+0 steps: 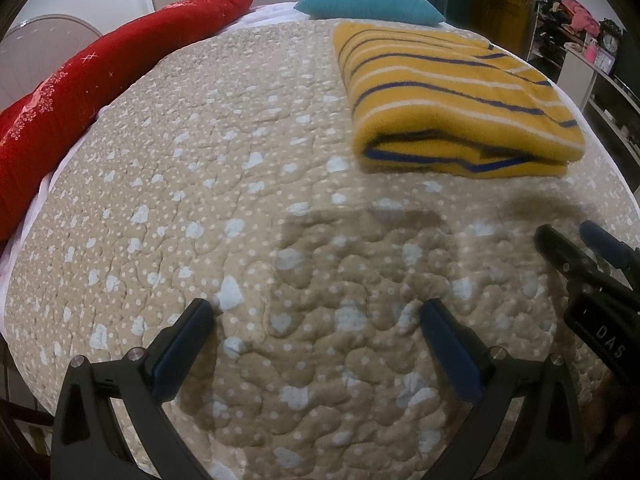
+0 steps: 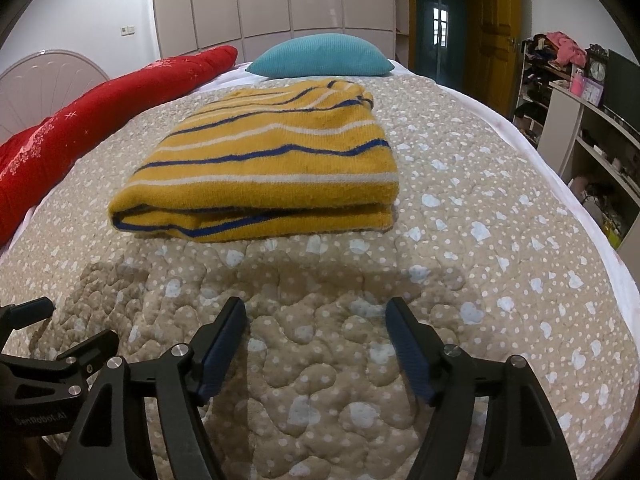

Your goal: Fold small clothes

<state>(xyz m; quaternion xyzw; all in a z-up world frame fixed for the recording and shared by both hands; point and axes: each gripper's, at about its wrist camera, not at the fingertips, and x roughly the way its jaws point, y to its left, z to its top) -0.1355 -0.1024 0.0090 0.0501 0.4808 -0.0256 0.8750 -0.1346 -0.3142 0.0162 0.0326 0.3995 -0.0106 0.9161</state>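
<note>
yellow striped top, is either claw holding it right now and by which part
Nothing is held. The left claw and right claw are both open over the quilt, while the folded yellow striped top lies untouched beyond them.

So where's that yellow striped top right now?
The yellow striped top lies folded on the beige quilt, ahead of both open tools; in the right wrist view the teal pillow sits just behind it and the red bolster lies to its left.

Both wrist cameras sit low and close over the quilted bedspread [image 1: 240, 160], tilted downward along their fingers toward the headboard end — the left view set further left. Both share the folded striped garment [image 2: 264, 168], the teal pillow [image 2: 320, 56] and the red bolster [image 1: 100, 68].
</note>
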